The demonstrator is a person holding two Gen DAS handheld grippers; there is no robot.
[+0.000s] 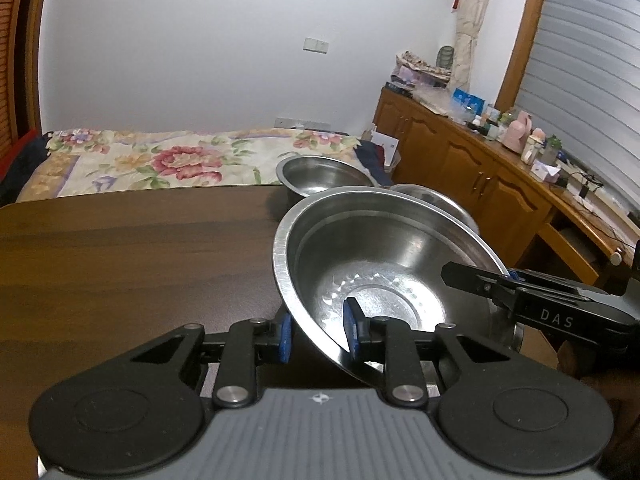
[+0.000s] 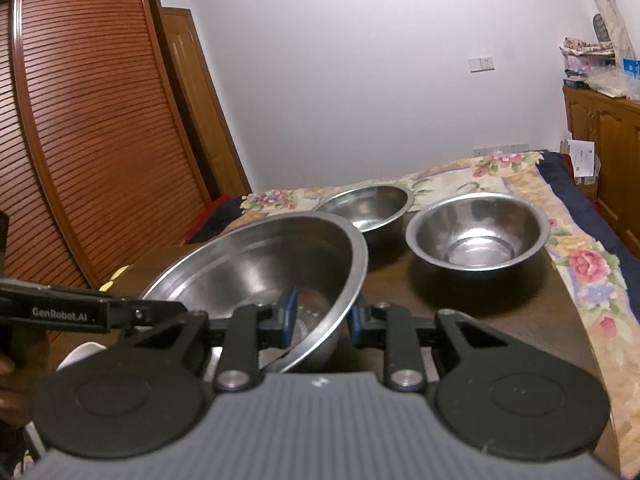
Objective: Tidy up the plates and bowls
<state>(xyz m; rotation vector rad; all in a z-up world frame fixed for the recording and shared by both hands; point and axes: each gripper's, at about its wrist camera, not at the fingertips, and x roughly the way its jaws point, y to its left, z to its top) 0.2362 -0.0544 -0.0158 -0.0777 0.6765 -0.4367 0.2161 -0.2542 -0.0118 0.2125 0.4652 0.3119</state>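
A large steel bowl (image 1: 384, 256) (image 2: 256, 264) hangs tilted just above the dark wooden table (image 1: 120, 260) (image 2: 500, 320). My left gripper (image 1: 319, 334) is shut on its near rim, one blue pad inside and one outside. My right gripper (image 2: 322, 320) is shut on the rim of the opposite side. A finger (image 1: 472, 282) of the right gripper reaches over the bowl's right edge in the left wrist view. Two smaller steel bowls stand on the table beyond: one far back (image 1: 320, 172) (image 2: 368, 204), one nearer the table's right edge (image 1: 432, 196) (image 2: 476, 232).
A bed with a floral cover (image 1: 160, 160) (image 2: 580, 264) lies right behind and beside the table. A wooden cabinet (image 1: 480, 172) with cluttered bottles runs along the right wall. A louvred wardrobe (image 2: 80, 140) stands on the left. A person's hand (image 2: 8, 368) holds the left gripper.
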